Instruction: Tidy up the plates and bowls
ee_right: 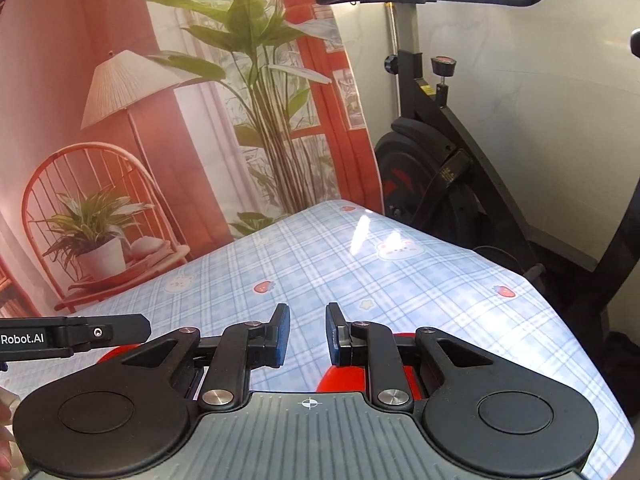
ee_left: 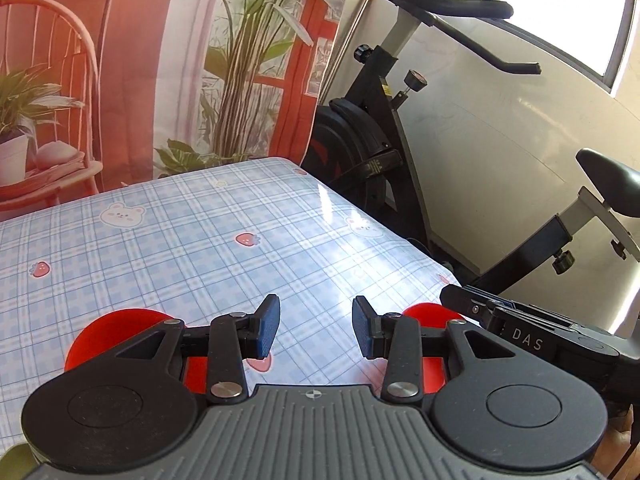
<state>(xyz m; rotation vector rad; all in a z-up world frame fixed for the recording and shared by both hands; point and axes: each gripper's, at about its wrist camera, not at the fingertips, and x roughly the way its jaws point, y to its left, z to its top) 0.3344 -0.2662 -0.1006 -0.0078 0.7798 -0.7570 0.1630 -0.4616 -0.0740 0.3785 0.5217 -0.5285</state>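
Observation:
In the left wrist view my left gripper (ee_left: 316, 328) stands open over the table, with only the cloth showing between its blue pads. A red dish (ee_left: 108, 334) lies below its left finger, and a second red dish (ee_left: 430, 314) lies below its right finger; both are largely hidden. My right gripper (ee_left: 460, 300) reaches in from the right beside that second dish. In the right wrist view my right gripper (ee_right: 308, 332) has its jaws narrowly apart and holds nothing. A red dish (ee_right: 344, 376) sits under it, another red dish (ee_right: 116, 354) lies to the left, and the left gripper (ee_right: 132, 328) hovers above that one.
The table carries a blue plaid cloth (ee_left: 200, 240) printed with bears and strawberries. A printed backdrop (ee_left: 160, 60) hangs behind its far edge. A black exercise bike (ee_left: 380, 140) stands close to the table's right edge. A hand (ee_right: 6, 440) shows at the left border.

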